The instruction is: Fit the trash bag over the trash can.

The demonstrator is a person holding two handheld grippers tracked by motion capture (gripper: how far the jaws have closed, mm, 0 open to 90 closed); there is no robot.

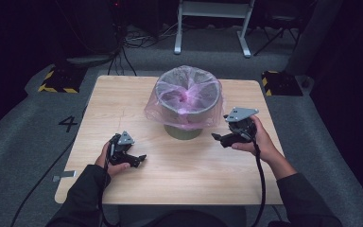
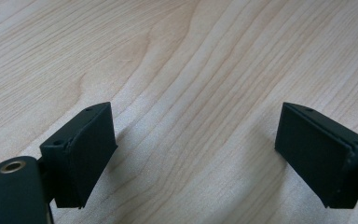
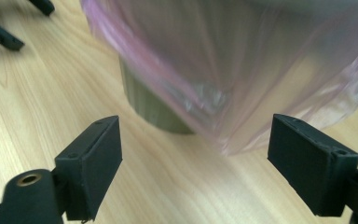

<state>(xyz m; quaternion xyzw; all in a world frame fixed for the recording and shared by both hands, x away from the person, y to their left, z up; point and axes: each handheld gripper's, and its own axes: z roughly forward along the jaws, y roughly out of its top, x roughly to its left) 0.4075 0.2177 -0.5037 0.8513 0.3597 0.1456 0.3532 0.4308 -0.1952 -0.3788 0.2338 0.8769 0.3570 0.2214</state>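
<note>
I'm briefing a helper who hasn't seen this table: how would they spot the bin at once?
On the light wooden table, look toward the far middle. There stands the grey round bin, lined with a thin pink plastic bag that spills over its rim, the table's sole container.

Light wooden table point(image 1: 123, 90), grey-green bin point(image 1: 183, 130) lined with pink plastic bag point(image 1: 189, 101) standing near its middle

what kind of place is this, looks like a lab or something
Probably a lab or recording room, not a home. A small wooden table stands alone on grey carpet, with yellow-and-black striped floor blocks at its far corners, cables across the dark floor behind, and a number 4 marked on the carpet.
</note>
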